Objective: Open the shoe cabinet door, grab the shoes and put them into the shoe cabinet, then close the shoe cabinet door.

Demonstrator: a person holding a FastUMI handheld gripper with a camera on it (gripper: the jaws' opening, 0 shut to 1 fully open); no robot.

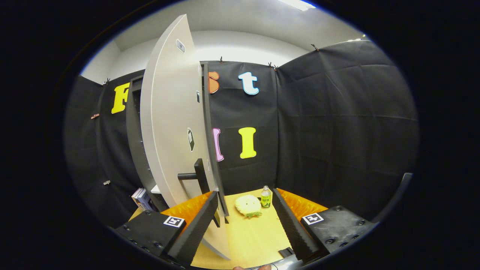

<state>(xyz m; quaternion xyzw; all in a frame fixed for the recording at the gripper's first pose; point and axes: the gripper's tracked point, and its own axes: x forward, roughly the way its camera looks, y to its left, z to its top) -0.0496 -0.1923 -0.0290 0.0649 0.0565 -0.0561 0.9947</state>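
The claw (245, 221) was spread wide, holding nothing; the pale cabinet door (168, 123) stood open just ahead, its dark handle (195, 174) near the left finger.

Booth walls (337, 112) of black cloth, hung in panels and pinned along the top edge with small clips (314, 47); faint creases run across the right-hand panel. Panels meet at a corner seam behind the yellow wooden tabletop (255, 236), which is pale and smooth. Above the cloth, a white room wall (240, 47) rises to a white ceiling (243, 15). A bright ceiling light panel (298, 4) glows at the top, lighting the upper wall evenly. On the left, a few books (141, 198) stand low near the cloth, by the table's far left corner.
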